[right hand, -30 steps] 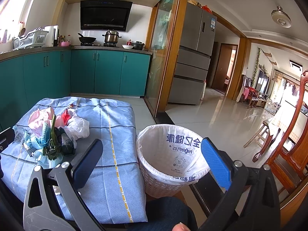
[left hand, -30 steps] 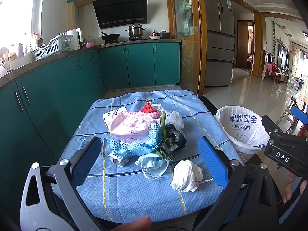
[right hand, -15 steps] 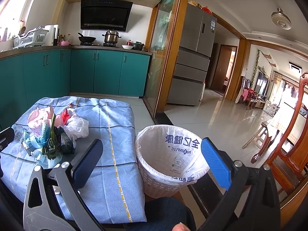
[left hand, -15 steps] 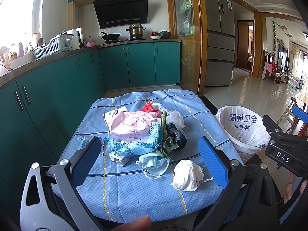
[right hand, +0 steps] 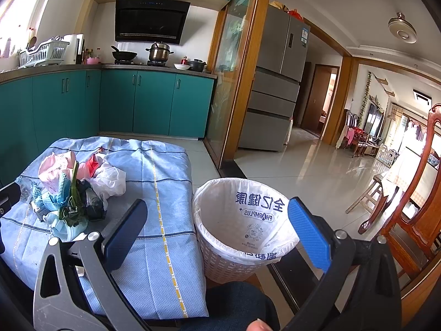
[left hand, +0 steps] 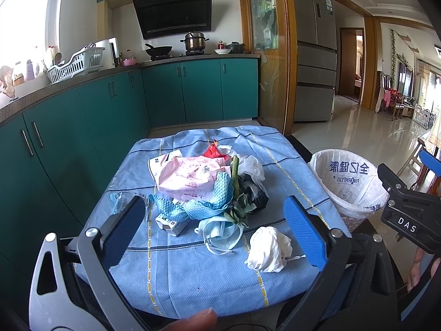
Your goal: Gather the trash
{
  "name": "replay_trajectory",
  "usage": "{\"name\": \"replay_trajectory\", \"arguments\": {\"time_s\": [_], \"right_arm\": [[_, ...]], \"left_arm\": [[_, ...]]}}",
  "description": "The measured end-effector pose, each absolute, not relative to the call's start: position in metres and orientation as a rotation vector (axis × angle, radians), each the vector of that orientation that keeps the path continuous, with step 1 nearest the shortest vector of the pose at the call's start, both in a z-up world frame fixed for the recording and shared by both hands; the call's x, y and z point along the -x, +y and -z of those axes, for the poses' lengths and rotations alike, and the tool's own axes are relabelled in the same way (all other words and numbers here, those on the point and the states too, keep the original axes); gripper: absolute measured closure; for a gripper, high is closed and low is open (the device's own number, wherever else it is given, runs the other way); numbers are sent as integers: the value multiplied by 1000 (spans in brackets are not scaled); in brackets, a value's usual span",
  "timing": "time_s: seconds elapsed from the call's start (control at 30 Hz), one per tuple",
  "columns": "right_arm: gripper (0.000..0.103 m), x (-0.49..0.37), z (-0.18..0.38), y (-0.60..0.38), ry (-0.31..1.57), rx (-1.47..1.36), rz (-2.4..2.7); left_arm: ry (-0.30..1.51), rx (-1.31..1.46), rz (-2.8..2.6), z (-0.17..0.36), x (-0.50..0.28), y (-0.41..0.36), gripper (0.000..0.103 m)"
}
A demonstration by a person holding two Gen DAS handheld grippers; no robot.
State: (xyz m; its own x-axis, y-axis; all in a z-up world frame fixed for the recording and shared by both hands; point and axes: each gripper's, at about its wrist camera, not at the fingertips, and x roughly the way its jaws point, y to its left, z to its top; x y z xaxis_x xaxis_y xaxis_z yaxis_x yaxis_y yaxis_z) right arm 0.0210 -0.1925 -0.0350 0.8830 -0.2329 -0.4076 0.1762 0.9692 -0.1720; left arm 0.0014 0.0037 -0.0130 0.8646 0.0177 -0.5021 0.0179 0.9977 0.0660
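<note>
I see a light-blue worktop cloth with dark-blue and yellow dashed lines, a crumpled white tissue, a pink printed plastic bag, and a white blue-lettered bin liner.

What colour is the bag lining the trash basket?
White with blue printed lettering, clearest in the right wrist view.

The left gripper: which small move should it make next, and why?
Probably ease the left gripper forward and down onto the crumpled white tissue. It is open and empty, the tissue lies nearest and apart from the pile, and the lined bin stands empty beside the table.
</note>
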Motion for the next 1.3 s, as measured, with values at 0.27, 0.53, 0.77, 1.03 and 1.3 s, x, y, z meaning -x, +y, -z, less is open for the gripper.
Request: {"name": "replay_trajectory", "arguments": {"time_s": [0.27,0.53,0.77,1.03,1.3], "right_arm": [[3,-19,37,-194,442,131,215],[3,-17,40,-199,451,130,211],[3,-27,70,-185,567,119,-54],[4,-47,129,-122,757,162,-364],[48,-63,159,-104,830,175,-353]], "left_arm": [[535,-67,-1,15,-3,4,3],[551,-70,-4,18,-11,6,3],[650,-13,-221,42,-49,86,3],[769,89,-323,81,-63,165,3],[820,110,-317,101,-109,198,3]]}}
